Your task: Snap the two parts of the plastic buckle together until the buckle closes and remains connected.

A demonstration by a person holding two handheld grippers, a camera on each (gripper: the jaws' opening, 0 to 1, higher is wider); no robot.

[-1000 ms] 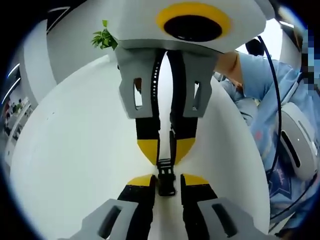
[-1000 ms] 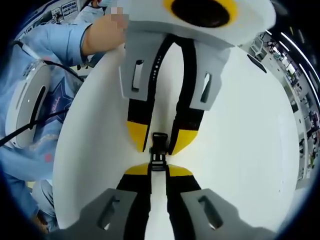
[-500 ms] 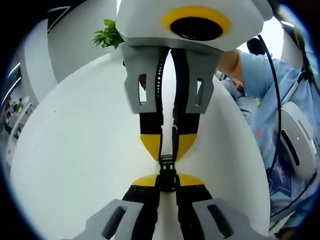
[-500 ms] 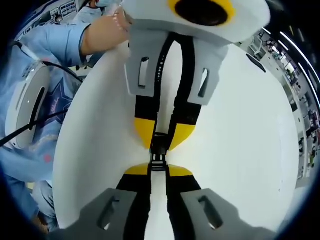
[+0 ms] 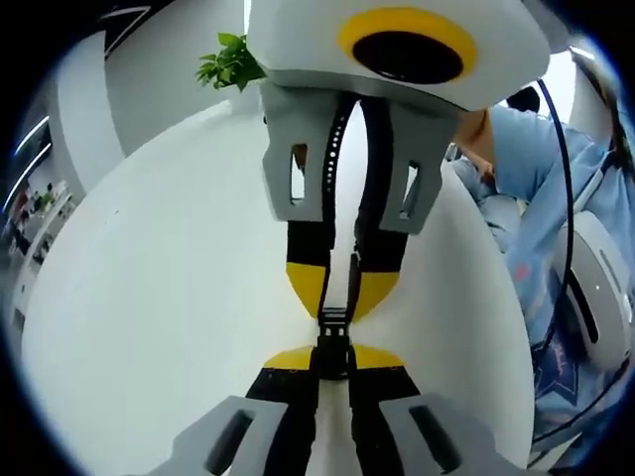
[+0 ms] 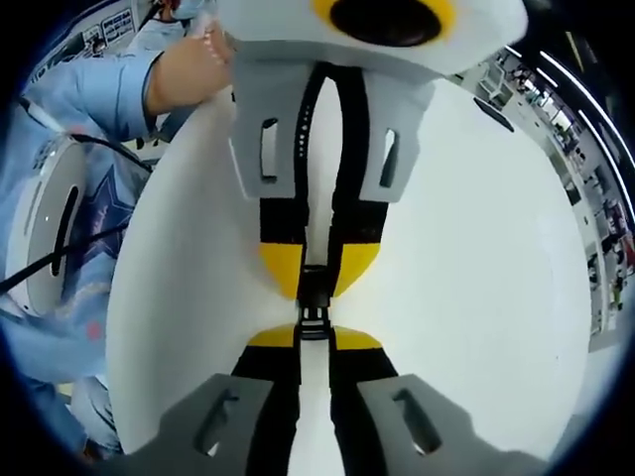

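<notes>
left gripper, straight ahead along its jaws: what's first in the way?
The left gripper, shut on its half of the black plastic buckle, points straight at the right gripper opposite. The yellow tips nearly meet, so it would likely hit those first; depth is unclear.

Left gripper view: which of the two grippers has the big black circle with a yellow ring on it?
The right gripper, which reaches down from the top. The left gripper rises from the bottom; no ring shows on it. Both pinch the black buckle.
</notes>
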